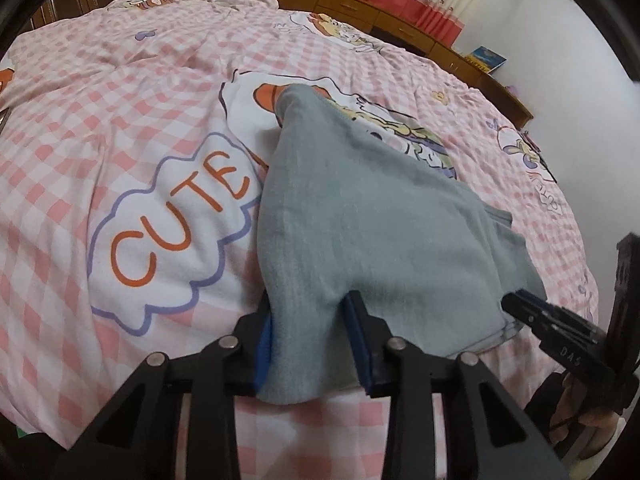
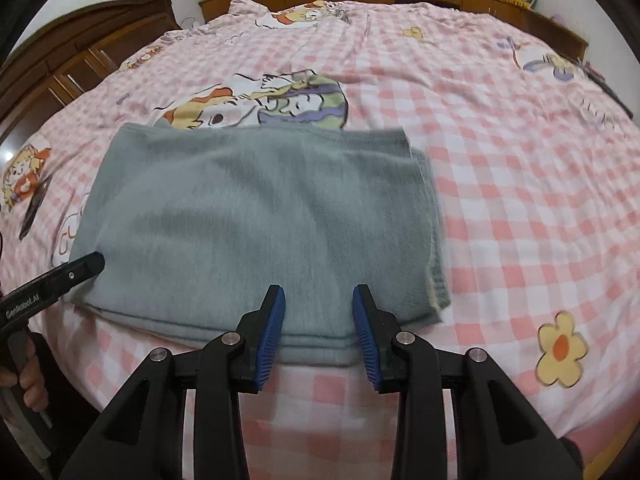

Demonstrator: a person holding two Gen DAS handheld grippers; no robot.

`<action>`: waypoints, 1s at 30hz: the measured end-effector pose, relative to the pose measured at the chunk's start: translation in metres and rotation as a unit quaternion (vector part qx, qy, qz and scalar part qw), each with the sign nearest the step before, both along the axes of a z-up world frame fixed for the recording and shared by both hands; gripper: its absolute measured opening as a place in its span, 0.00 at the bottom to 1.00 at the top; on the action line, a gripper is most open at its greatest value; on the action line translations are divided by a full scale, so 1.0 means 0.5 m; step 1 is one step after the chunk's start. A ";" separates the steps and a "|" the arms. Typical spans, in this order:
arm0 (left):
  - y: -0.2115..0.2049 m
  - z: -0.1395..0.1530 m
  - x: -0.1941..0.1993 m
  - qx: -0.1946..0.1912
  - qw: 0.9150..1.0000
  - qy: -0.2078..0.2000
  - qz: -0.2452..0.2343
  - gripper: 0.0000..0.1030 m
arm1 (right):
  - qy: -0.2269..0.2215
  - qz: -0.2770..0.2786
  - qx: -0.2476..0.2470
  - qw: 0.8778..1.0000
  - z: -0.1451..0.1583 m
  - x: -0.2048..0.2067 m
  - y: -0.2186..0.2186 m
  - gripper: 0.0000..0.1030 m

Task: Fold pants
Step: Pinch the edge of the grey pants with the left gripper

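The pants (image 2: 256, 224) lay folded near the bed's (image 2: 500, 200) front edge; both claws, left (image 1: 308, 344) and right (image 2: 318, 332), released, straddled cloth, so withdrawing could snag and unfold layers

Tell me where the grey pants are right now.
The folded grey pants lie on the pink checked bedspread, below its cartoon print, with the left gripper straddling their near edge.

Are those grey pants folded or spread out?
Folded: the pants lie as a compact rectangle on the bed, stacked layers showing at the near edge.
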State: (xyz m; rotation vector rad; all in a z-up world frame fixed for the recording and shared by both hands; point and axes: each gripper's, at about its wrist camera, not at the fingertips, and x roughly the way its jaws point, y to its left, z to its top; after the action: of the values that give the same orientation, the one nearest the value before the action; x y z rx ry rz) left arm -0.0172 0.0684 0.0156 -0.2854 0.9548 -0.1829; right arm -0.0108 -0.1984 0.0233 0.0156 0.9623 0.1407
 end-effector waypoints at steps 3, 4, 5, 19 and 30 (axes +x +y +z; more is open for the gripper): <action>0.005 0.003 -0.001 -0.010 1.000 -0.002 0.003 0.33 | -0.018 0.024 0.019 0.999 0.024 0.003 0.030 0.35; 0.006 0.003 -0.003 -0.013 1.000 -0.004 0.003 0.33 | -0.018 0.031 0.029 0.999 0.025 0.006 0.037 0.35; 0.006 0.005 -0.005 -0.015 1.000 -0.008 0.002 0.33 | -0.016 0.038 0.045 0.998 0.024 0.010 0.046 0.35; 0.015 -0.003 -0.004 -0.034 0.999 -0.011 0.002 0.26 | -0.018 0.068 0.060 0.996 0.003 0.001 0.096 0.35; 0.001 0.013 -0.012 -0.019 0.999 -0.027 0.010 0.27 | -0.016 0.112 0.035 0.993 -0.026 -0.001 0.124 0.35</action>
State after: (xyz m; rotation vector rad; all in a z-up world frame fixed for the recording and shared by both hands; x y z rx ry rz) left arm -0.0230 0.0687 0.0222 -0.3232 0.8959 -0.1907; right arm -0.0113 -0.1364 0.0101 -0.0313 0.9243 0.3811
